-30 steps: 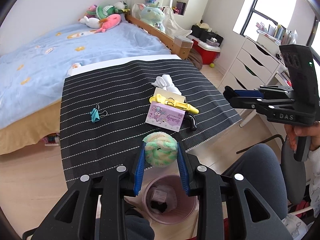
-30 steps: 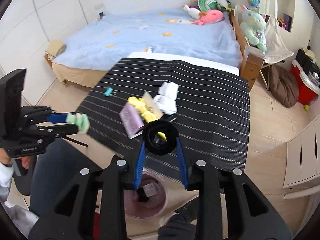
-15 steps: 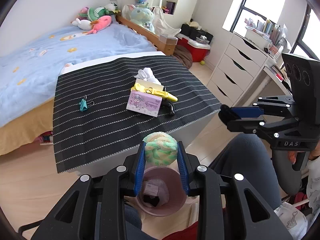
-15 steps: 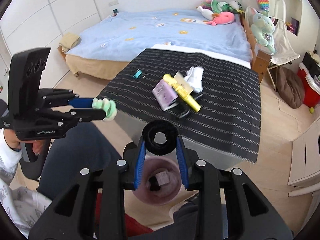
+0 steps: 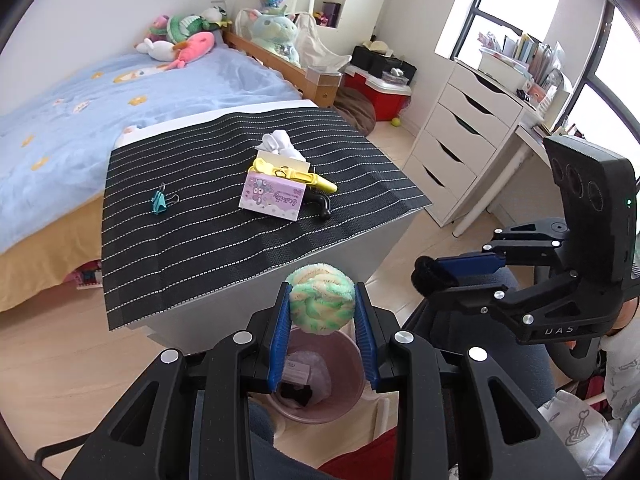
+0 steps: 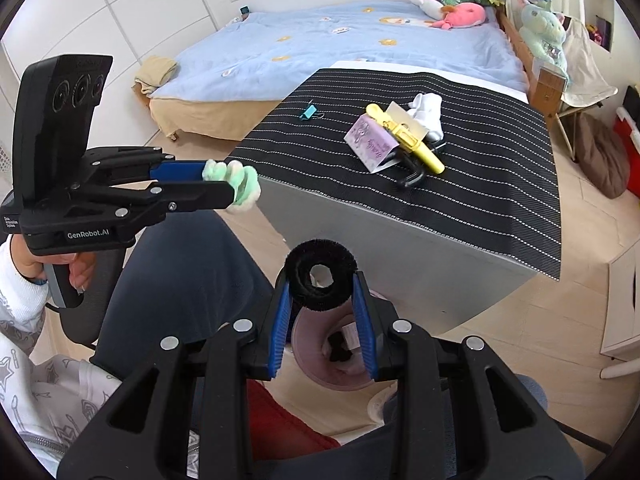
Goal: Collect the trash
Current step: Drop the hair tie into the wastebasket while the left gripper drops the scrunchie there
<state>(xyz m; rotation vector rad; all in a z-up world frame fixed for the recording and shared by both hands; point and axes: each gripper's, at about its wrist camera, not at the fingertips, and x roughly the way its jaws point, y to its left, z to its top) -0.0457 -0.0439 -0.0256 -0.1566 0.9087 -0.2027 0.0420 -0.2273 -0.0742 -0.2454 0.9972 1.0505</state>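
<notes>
- Standing at 12 o'clock of both grippers: bench [image 5: 224,248], striped black mat on top.
- Pink waste bin [image 5: 320,404], on the floor under both grippers at 6 o'clock; scraps inside.
- Left gripper [image 5: 322,320], fingers clenched on a green-and-cream fuzzy ball [image 5: 321,304], directly above the bin.
- Right gripper [image 6: 321,312], fingers clenched on a black fuzzy ring [image 6: 322,286], over the bin's rim.
- Purple box [image 5: 273,197], bench centre.
- Yellow clip [image 5: 296,176], touching the box at 1 o'clock.
- Teal binder clip [image 5: 160,203], at 9 o'clock of the box.
</notes>
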